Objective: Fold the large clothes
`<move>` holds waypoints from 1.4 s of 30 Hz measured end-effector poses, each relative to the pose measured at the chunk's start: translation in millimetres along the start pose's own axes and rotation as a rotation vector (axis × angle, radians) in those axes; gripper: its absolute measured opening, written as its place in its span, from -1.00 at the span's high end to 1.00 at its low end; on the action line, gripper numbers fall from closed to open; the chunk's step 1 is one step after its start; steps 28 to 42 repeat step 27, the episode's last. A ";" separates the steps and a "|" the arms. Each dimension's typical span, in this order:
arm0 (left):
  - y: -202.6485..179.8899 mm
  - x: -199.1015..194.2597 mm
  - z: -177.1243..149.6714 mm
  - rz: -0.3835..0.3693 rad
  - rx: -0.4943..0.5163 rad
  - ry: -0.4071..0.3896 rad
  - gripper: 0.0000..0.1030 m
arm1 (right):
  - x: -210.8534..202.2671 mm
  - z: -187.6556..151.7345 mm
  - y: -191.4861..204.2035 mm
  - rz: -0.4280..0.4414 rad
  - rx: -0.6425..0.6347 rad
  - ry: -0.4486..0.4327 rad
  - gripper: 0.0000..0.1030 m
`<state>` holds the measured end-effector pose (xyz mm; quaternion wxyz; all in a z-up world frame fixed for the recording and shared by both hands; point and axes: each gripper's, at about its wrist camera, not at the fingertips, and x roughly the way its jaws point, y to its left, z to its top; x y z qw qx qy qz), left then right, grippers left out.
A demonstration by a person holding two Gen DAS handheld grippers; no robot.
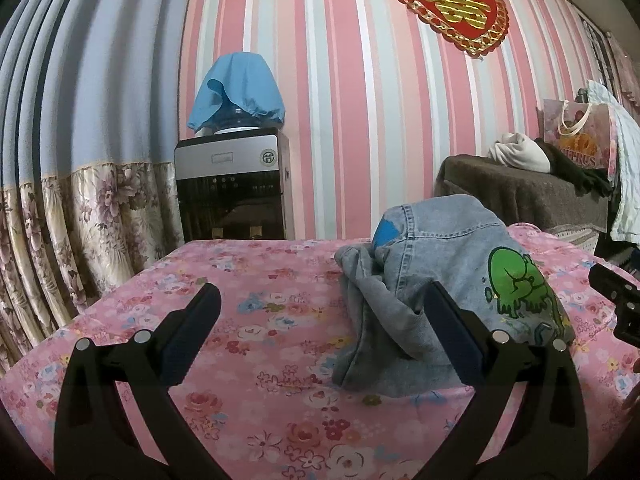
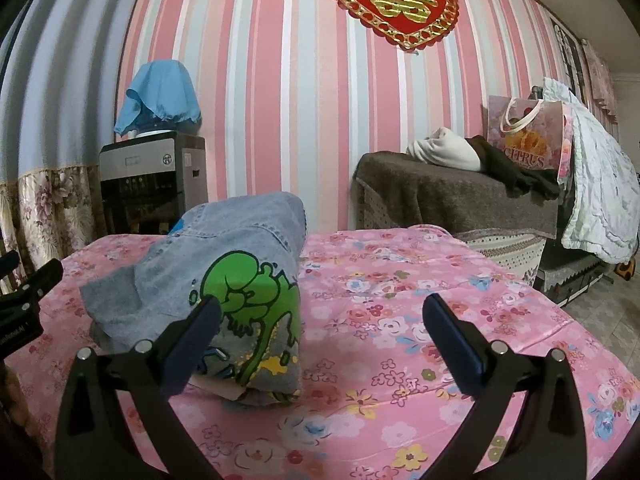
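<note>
Denim garment (image 1: 452, 280), light-wash blue, bunched into a rounded heap on the pink floral bedcover (image 1: 260, 292). Stiff woven cloth, double-stitched seams and a collar-like band showing at the top. Printed green cartoon figure (image 2: 252, 300) with black outline on one face; yellow and blue print below it, partly tucked under the fold. Small bright-blue patch near the top seam in the left view, too creased to read. Sleeves and hem buried in the pile; overall cut cannot be told, possibly a jacket.

Left gripper (image 1: 320, 312): black plastic arms, dark blue flat pads, jaws spread wide, holding nothing. Its right finger overlaps the heap's near edge in the frame; contact uncertain.

Right gripper (image 2: 320, 316): same build, jaws spread wide, empty. Its left finger sits in front of the green print; touching or not, cannot tell. Garment lies left of its centre line.

Bedcover is smooth, slightly glossy, with low wrinkles.

Behind: striped pink wallpaper; water dispenser (image 1: 232, 184) capped with a limp blue cloth (image 1: 240, 88); brown fuzzy blanket (image 2: 452, 196) over furniture, carrying a cream bundle and a paper gift bag (image 2: 528, 140). Red-gold wall ornament (image 1: 444, 0) cut off at the top edge.
</note>
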<state>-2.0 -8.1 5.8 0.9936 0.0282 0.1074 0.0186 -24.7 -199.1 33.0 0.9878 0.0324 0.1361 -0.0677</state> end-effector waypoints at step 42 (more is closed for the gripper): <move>-1.6 -4.5 0.3 0.029 0.006 -0.007 -0.94 | 1.6 0.5 -0.7 0.002 -0.006 0.001 -0.96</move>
